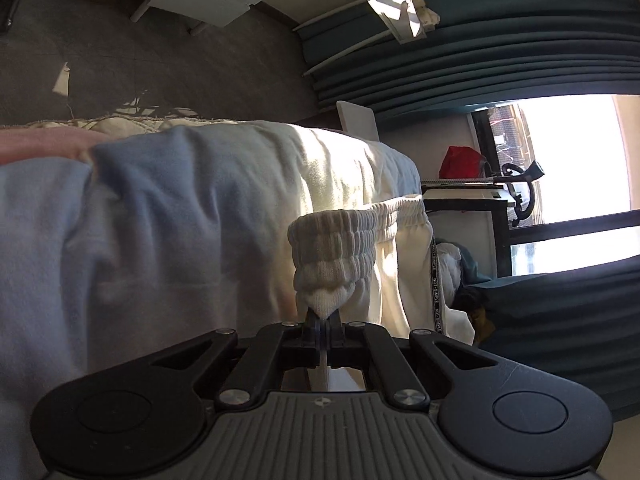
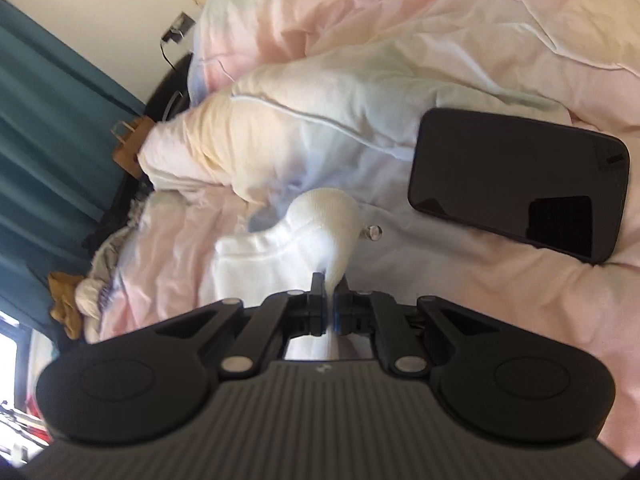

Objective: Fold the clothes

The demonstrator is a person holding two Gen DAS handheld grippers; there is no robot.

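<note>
My left gripper [image 1: 322, 322] is shut on the ribbed elastic waistband [image 1: 336, 248] of a pair of cream sweatpants [image 1: 312, 168]. The pants hang from it, with a printed drawstring [image 1: 436, 280] dangling at the right. My right gripper [image 2: 330, 286] is shut on a ribbed cream edge of the same garment [image 2: 328, 216], lifted a little above the bed. The rest of the cream cloth [image 2: 280, 128] lies bunched on the pink bedding [image 2: 480, 280]. A metal drawstring tip [image 2: 374, 233] shows beside the pinched cloth.
A black phone [image 2: 516, 184] lies on the bedding right of the right gripper. A pale blue blanket [image 1: 100, 220] fills the left of the left wrist view. Teal curtains [image 1: 520, 40], a bright window [image 1: 572, 160] and a clothes pile [image 2: 72, 300] lie beyond.
</note>
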